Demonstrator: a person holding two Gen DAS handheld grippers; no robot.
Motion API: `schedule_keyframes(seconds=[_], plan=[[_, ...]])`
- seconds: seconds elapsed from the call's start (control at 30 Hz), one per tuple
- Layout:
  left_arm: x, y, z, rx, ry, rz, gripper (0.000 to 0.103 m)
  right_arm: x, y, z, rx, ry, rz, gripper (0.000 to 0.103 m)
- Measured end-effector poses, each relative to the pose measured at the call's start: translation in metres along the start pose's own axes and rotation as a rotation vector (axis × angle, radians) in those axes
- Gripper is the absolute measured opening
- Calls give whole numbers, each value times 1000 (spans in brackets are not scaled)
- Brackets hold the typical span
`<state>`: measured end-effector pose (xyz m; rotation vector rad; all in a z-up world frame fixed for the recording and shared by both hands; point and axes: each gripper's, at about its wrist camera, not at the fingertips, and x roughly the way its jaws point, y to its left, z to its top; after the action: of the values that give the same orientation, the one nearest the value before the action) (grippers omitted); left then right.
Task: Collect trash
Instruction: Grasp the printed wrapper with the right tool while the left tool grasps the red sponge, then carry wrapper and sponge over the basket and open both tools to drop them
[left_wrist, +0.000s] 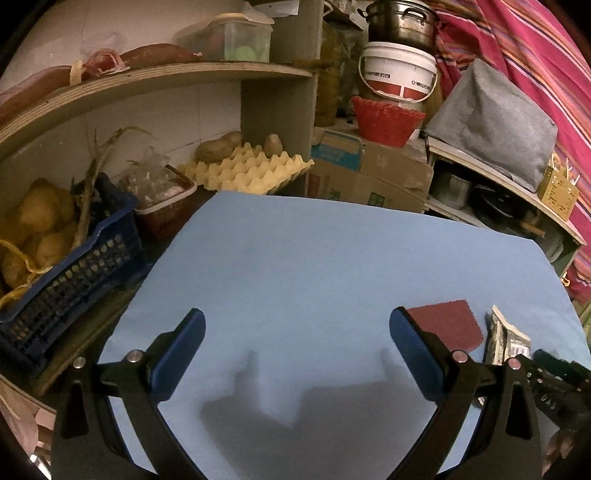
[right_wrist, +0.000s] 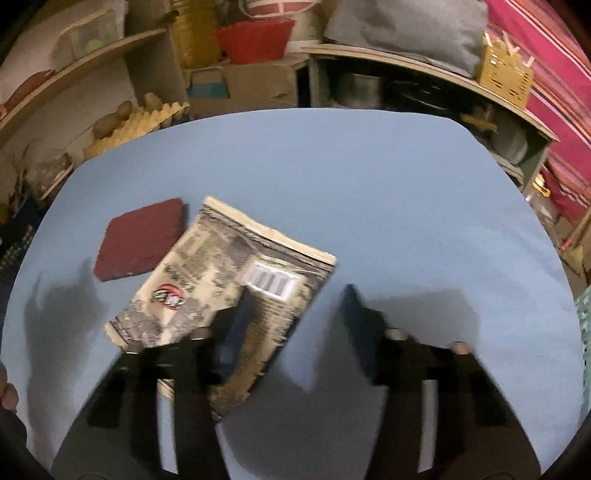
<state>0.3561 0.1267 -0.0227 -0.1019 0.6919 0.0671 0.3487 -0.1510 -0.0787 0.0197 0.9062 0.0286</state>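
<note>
A crumpled beige and grey snack wrapper (right_wrist: 221, 280) with a barcode lies on the blue table (right_wrist: 369, 192); it also shows in the left wrist view (left_wrist: 504, 339). A dark red flat pad (right_wrist: 142, 238) lies just left of it, also in the left wrist view (left_wrist: 448, 325). My right gripper (right_wrist: 299, 306) is open, its left finger (right_wrist: 240, 317) over the wrapper, its right finger on bare table. The view is motion-blurred. My left gripper (left_wrist: 297, 332) is open and empty over bare table, left of the pad.
Wooden shelves ring the table: a blue crate (left_wrist: 74, 273) with yellow produce at left, an egg tray (left_wrist: 247, 170) with potatoes, cardboard boxes (left_wrist: 369, 177), a red basket (left_wrist: 386, 120), a white bucket (left_wrist: 399, 72) and a striped pink cloth (left_wrist: 546, 74) at right.
</note>
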Motion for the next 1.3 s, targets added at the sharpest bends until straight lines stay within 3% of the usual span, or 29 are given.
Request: schedule_keyframes(seconds=[0.07, 0.27, 0.77, 1.0, 1.13, 1.3], plan=[[1, -4, 1, -6, 0, -10, 98, 0, 3, -1, -17, -5, 1, 25], [3, -22, 6, -16, 12, -43, 98, -7, -8, -1, -21, -37, 18, 7], [31, -123, -11, 88, 97, -113, 98, -42, -115, -6, 37, -76, -53, 6], [61, -139, -24, 81, 197, -103, 98, -53, -143, -16, 35, -84, -62, 6], [66, -147, -27, 119, 207, -77, 97, -57, -147, -18, 27, -88, -52, 6], [73, -141, -27, 73, 244, -85, 94, -60, -146, -19, 13, -90, -37, 6]])
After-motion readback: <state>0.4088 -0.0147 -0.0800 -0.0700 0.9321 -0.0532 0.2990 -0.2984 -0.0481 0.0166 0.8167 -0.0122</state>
